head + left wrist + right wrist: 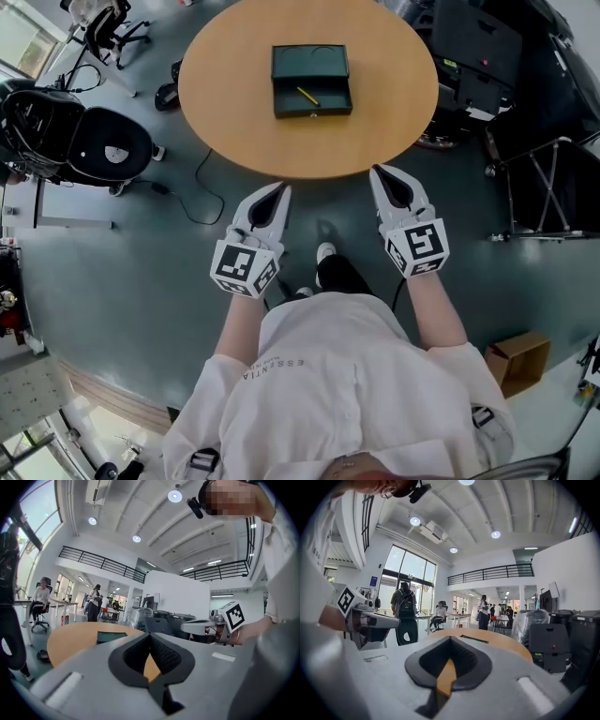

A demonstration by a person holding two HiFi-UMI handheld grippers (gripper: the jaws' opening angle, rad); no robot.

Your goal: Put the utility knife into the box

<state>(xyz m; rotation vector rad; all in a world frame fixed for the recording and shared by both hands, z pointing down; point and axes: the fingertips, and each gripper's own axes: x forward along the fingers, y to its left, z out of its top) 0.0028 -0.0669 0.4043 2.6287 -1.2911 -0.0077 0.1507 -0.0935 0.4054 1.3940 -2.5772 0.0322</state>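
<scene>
Both pairs of jaws are closed tip to tip with nothing held. In their own views the left gripper (150,635) and the right gripper (450,639) show only a sliver of tabletop through the gap behind the tips. In the head view they hang at the centre of the frame, short of the near rim of the round table (225,112) and well apart from anything on it.

At the top centre sits the dark box (311,62), open. What I take for the utility knife (307,96), a slim yellow sliver too small to be sure of, lies slantwise in its lower half.

If that's right, the knife is in already, and the best move is to leave it alone. If it needs seating, I'd open one pair wide, come down across its middle, and avoid the box's front wall.
</scene>
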